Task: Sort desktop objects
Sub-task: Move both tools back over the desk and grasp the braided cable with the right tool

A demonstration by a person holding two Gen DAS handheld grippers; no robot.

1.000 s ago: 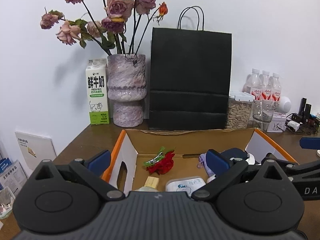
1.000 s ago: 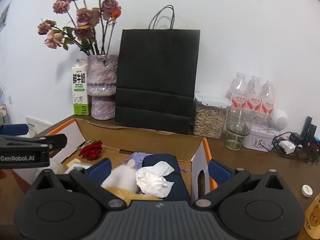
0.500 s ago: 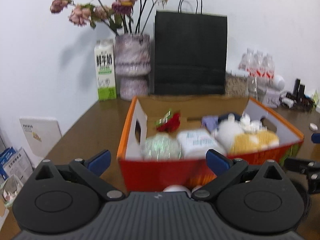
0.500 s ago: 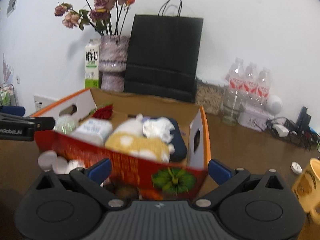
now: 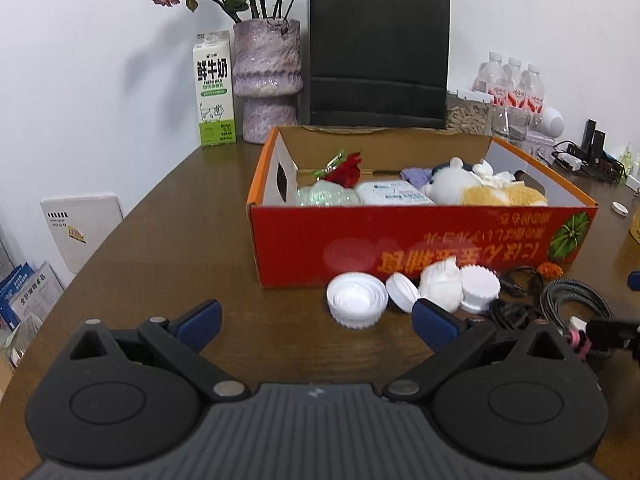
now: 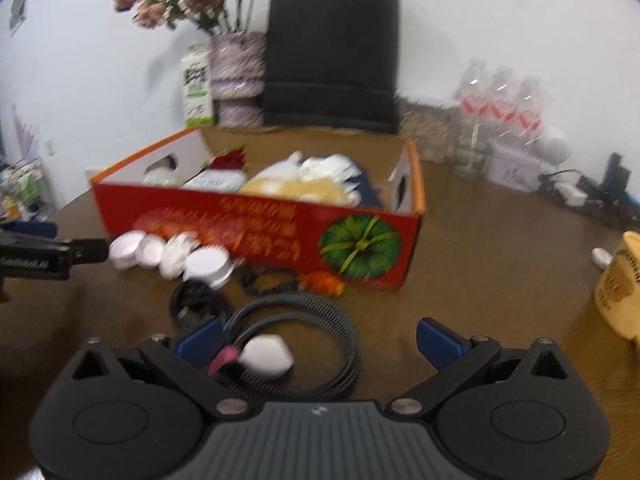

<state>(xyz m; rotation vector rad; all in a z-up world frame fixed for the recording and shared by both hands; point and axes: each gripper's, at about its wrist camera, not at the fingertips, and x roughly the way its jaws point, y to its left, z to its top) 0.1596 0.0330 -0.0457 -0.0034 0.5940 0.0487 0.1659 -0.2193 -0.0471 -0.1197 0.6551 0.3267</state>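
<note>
A red cardboard box (image 5: 420,244) (image 6: 256,224) stands on the brown table, holding a plush toy (image 5: 480,192), a wipes pack (image 5: 392,194), a red rose (image 5: 346,170) and crumpled tissue. In front of it lie white lids (image 5: 356,300) (image 6: 208,266), a black cable (image 5: 516,308) and a coiled grey cable (image 6: 304,340) with a white plug (image 6: 266,358). My left gripper (image 5: 316,318) is open and empty, near the lids. My right gripper (image 6: 318,338) is open, low over the coiled cable.
At the back stand a milk carton (image 5: 214,88), a vase of dried flowers (image 5: 266,76), a black paper bag (image 5: 378,56), water bottles (image 5: 512,88) and a seed jar (image 5: 468,114). A yellow mug (image 6: 620,284) is at the right. Chargers (image 5: 588,152) lie far right.
Both grippers have pulled back from over the box toward the table's near side and dropped lower. The lids and cables in front of the box have come into view.
</note>
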